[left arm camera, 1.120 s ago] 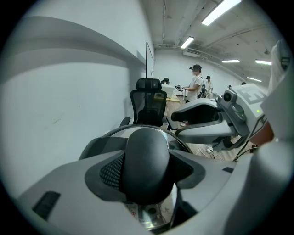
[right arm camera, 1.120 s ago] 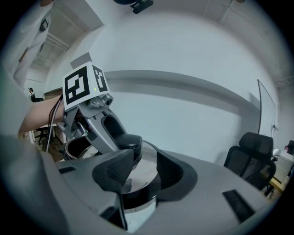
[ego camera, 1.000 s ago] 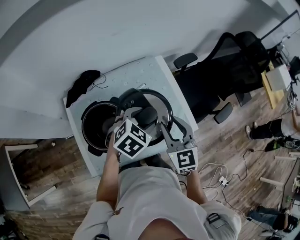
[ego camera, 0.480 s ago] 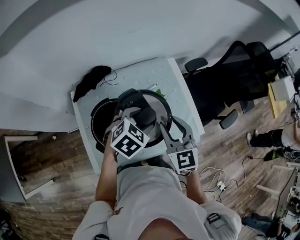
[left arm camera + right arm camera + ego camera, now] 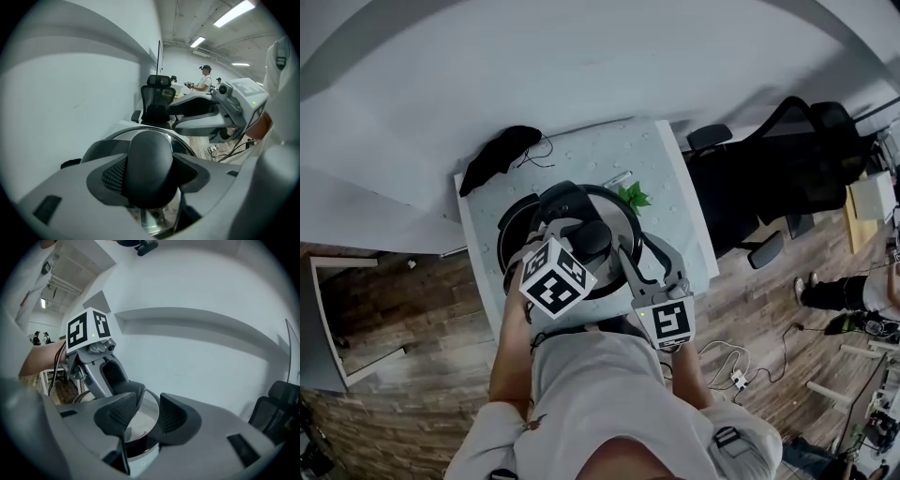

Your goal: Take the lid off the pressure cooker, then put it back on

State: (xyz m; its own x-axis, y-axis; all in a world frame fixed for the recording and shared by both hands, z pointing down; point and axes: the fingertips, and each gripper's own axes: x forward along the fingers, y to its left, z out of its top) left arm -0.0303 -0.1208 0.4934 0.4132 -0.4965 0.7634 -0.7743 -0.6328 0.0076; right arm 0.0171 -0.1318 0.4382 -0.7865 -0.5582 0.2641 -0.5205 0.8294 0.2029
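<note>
left gripper (image 5: 581,238): clenched on the lid's black knob (image 5: 149,159)
right gripper (image 5: 143,416): jaws apart at the rim, gripping nothing
lid (image 5: 624,223): likely heavy, rigid, slick steel; you hold by the knob

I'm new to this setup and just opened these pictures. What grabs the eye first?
The steel lid at the table's middle, partly over the open pot, with the left gripper clamped on its black knob. Then the black-and-white marker cubes just below it in the head view, and a black cloth at the table's far-left corner.
</note>
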